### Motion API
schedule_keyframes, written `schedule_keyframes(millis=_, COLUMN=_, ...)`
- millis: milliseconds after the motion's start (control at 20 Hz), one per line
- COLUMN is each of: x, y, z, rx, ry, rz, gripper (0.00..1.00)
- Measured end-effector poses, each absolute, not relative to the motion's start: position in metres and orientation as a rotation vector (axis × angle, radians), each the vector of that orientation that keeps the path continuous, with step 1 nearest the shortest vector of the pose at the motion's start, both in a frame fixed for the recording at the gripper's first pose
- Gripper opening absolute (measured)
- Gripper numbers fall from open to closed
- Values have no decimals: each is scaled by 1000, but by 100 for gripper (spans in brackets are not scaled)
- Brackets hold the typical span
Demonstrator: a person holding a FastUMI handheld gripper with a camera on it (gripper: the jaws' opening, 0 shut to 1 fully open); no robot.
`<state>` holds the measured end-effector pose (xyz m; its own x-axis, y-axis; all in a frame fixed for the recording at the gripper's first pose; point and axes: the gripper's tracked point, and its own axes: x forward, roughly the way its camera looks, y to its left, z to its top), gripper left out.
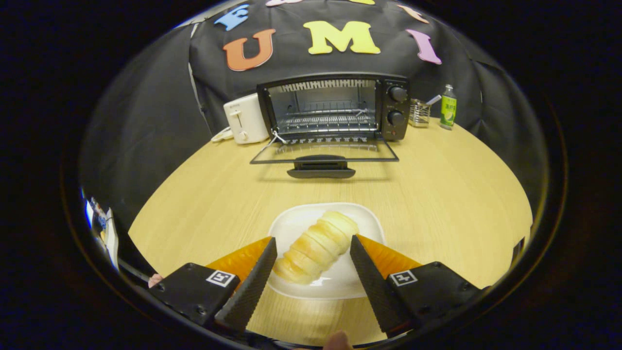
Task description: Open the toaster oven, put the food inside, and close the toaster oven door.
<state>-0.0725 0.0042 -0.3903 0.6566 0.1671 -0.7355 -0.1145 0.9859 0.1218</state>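
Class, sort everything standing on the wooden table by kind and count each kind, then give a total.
Appliances: 2, toaster oven, white toaster
Tableware: 2, plate, wire holder
Food: 1, bread roll, between the open tongs
Bottles: 1, green bottle
Total: 6

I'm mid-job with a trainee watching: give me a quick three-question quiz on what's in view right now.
1. True or false: the toaster oven door is already open.
2. What lies between the hand-held gripper fingers? A) bottle B) pastry C) white toaster
3. Fill in: the pastry rests on a white ____.

Key:
1. True; the door lies flat on the table.
2. B; the fingers are open either side, not pressing it.
3. plate.
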Motion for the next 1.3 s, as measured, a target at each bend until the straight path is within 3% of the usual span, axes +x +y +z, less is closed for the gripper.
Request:
schedule_keyframes(millis=50, x=-77, y=6, z=-397, rx=91, ry=873, rz=164, gripper=99)
schedule_keyframes(millis=400, x=-70, y=-2, z=-387, rx=153, ry=851, rz=150, gripper=39)
schedule_keyframes(millis=500, x=-69, y=-5, z=-378, rx=154, ry=827, rz=153, gripper=31)
schedule_keyframes(millis=800, x=-49, y=-16, z=-326, rx=182, ry=751, rz=176, gripper=26)
schedule_keyframes(millis=1000, x=-1, y=-15, z=-281, rx=147, ry=655, rz=171, gripper=26)
schedule_keyframes(millis=1300, x=98, y=-3, z=-280, rx=239, ry=631, rz=136, gripper=26)
